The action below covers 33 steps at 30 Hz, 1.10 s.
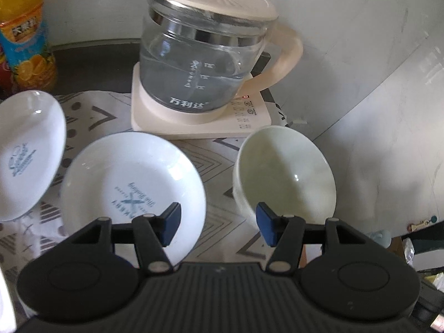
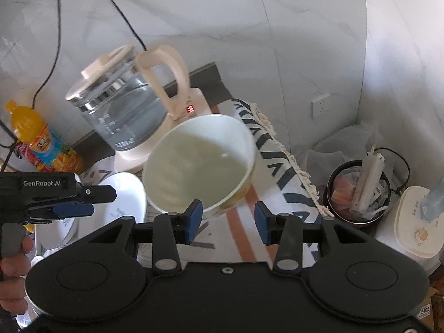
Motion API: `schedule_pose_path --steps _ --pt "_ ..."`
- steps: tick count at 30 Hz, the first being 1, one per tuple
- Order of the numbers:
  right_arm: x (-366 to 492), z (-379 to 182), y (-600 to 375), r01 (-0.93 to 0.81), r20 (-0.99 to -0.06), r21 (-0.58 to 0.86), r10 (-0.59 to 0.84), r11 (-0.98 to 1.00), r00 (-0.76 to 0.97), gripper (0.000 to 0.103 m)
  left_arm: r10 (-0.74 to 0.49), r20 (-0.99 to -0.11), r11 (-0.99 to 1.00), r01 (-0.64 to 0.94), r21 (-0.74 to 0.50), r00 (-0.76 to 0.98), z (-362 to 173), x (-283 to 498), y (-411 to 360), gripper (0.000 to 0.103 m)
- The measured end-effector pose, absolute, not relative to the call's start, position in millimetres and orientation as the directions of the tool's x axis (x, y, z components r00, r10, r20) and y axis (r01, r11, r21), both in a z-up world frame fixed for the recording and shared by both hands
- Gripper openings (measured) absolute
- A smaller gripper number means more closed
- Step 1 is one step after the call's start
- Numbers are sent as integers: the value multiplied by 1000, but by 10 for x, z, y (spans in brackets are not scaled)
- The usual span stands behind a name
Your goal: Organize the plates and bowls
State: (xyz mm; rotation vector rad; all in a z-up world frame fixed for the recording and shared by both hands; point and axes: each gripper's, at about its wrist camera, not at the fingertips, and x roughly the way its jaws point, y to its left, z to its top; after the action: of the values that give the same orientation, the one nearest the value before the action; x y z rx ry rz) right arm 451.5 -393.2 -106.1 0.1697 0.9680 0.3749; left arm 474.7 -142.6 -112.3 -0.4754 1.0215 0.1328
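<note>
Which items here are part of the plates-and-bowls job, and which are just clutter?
Job: bowl, centre plate, left plate.
Clutter: kettle, juice bottle, trash bin, patterned cloth.

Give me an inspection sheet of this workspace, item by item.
Surface: patterned cloth over a dark table, fringed edge on the right.
Job's things: cream bowl upright on the cloth; white plate left of it; second white plate further left, tilted.
Clutter: glass kettle holding water on its base, display lit; orange drink bottle.
Grippers: left tool open, empty, between plate and bowl; right tool open, empty, near the bowl.
Cables: black cables on the wall behind the kettle.
Surroundings: marble-look wall; bin with rubbish and a white appliance beside the table.
</note>
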Motion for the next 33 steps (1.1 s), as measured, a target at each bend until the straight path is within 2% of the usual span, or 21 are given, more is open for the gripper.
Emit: schedule_pose_path --steps 8,12,14,21,22,26,33 --pt "4745 -1223 -3934 -236 -784 320 396 918 478 42 -126 -852 879 -340 -333 508 -1370 4997 -1526 57" --pt "4860 -1289 -3880 -241 -789 318 397 917 469 42 -133 -867 868 -365 -335 480 -1513 5073 -1545 53" --pt "4905 -1338 -3864 -235 -793 320 396 918 463 42 -136 -869 872 -360 -333 475 -1564 5111 -1580 48" --pt "4957 -1456 -3813 -213 -802 328 391 920 452 29 -171 -870 879 -326 -347 463 -1670 5189 -1683 15" --pt "4958 -1461 -3803 -214 -802 334 396 918 448 25 -165 -869 881 -327 -342 467 -1671 5188 -1699 14" --pt "4914 -1444 -3733 -258 -799 294 385 920 463 24 -130 -874 887 -338 -313 468 -1659 5161 -1752 12" --pt "4774 -1313 -3765 -262 -782 296 391 918 485 21 -161 -872 883 -327 -337 463 -1571 4980 -1719 13"
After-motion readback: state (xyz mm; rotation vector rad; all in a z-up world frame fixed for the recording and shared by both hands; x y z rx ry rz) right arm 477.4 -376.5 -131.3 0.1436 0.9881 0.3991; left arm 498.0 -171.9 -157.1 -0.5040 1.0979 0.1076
